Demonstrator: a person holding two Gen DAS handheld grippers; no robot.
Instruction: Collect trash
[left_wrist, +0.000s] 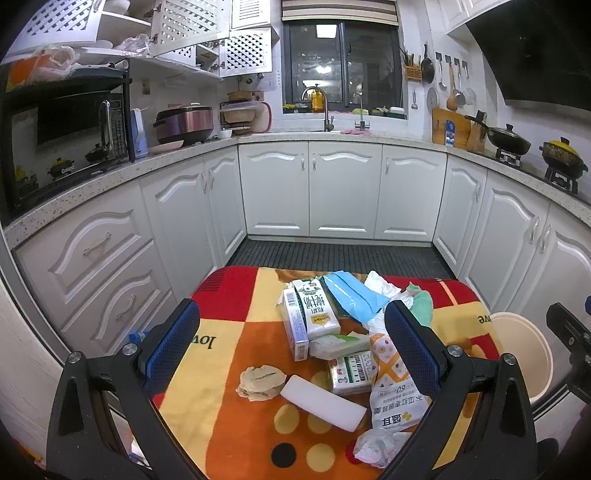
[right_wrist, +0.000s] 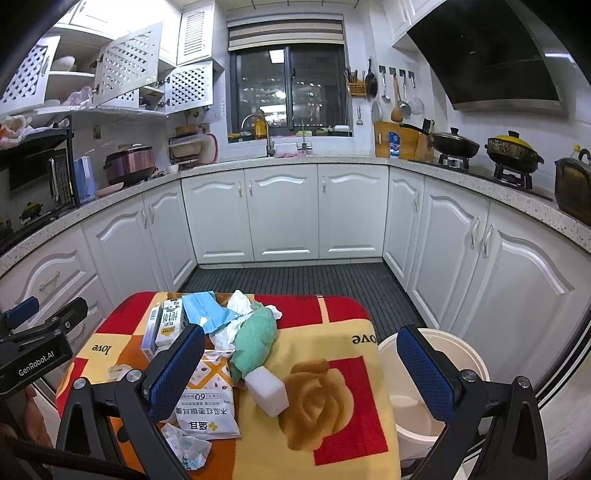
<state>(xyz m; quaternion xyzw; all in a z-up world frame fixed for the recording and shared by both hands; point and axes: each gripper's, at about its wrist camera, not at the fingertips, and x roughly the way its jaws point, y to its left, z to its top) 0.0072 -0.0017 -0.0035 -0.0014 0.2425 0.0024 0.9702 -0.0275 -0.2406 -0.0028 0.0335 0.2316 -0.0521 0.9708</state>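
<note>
Nearest my left gripper (left_wrist: 291, 347) lie a crumpled white wrapper (left_wrist: 376, 448) and a white foam block (left_wrist: 323, 402), with a balled brown tissue (left_wrist: 260, 382) just beside the block. Both of my grippers are spread wide and hold nothing; the right gripper (right_wrist: 301, 373) hovers over the table's right side, one finger above the snack bag (right_wrist: 208, 406), the other in front of the cream bin (right_wrist: 436, 391) that stands just off the table's right edge. The trash is heaped on the patterned cloth (left_wrist: 229, 321): a milk carton (left_wrist: 314, 308), a narrow box (left_wrist: 295, 328), a blue packet (left_wrist: 351, 295), white paper (right_wrist: 236, 325) and a green cloth (right_wrist: 255, 343), all touching or overlapping. I judge that collecting is only starting, since I can see nothing inside the bin, though my own finger hides part of it. Next I would lower one gripper onto a loose piece at the heap's near edge, the foam block or the tissue ball, close on it, and carry it right to the bin.
</note>
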